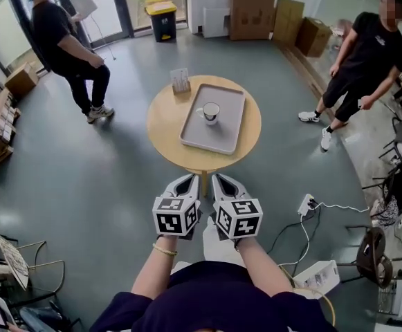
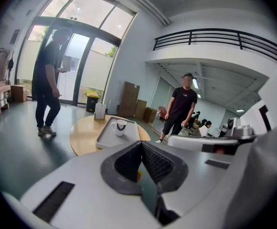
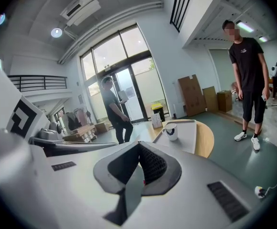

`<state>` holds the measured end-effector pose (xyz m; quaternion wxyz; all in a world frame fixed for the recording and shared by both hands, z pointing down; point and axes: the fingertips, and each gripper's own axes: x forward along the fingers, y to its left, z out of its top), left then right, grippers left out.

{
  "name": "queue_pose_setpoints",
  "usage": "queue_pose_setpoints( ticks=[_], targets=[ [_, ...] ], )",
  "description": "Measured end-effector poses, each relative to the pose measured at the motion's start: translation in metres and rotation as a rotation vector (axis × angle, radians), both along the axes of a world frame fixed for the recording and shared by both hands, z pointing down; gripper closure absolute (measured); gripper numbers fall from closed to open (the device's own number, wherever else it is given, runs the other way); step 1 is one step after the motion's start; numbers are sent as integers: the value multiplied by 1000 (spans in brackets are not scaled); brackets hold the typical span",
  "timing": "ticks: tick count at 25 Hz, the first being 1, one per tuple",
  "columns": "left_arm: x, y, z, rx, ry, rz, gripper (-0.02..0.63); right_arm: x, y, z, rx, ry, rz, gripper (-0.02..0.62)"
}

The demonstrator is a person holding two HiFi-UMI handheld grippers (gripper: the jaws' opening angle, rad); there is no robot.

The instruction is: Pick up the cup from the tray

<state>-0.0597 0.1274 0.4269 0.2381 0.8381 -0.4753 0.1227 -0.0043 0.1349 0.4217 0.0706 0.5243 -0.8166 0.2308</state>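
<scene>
- We see a round wooden tabletop (image 1: 162,126) on a central leg, standing on a grey floor (image 1: 83,178).
- A small card holder (image 1: 180,80) stands upright near the far edge of the tabletop.
- We note a person in dark clothes (image 1: 66,43) standing far left of the tabletop, and a second person (image 1: 367,61), in black shorts, standing far right.
- A yellow-lidded bin (image 1: 162,16) stands by the glass doors.
- Cardboard boxes (image 1: 252,5) are stacked along the far wall.
- A white power strip (image 1: 306,204) lies on the floor to the right of the tabletop, with cables running from it.
</scene>
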Motion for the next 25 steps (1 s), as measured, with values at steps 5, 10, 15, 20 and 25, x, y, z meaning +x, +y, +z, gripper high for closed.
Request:
queue_pose_setpoints(
  ticks=[5, 10, 15, 20, 25],
  targets=[
    [14, -63, 2, -5, -7, -21, 598, 21, -66, 7, -8, 25, -7, 588],
    [23, -119, 6, -11, -2, -44, 598, 32, -122, 16, -24, 41, -23, 588],
    [29, -161, 15, -27, -3, -69, 598, 36, -166, 23, -32, 48, -55, 588],
    [28, -197, 24, -31, -13, -89, 598, 37, -204, 36, -47, 57, -70, 588],
    [23, -215, 39, -68, 6, -119, 598, 37, -226, 56, -80, 59, -82, 586]
  ],
)
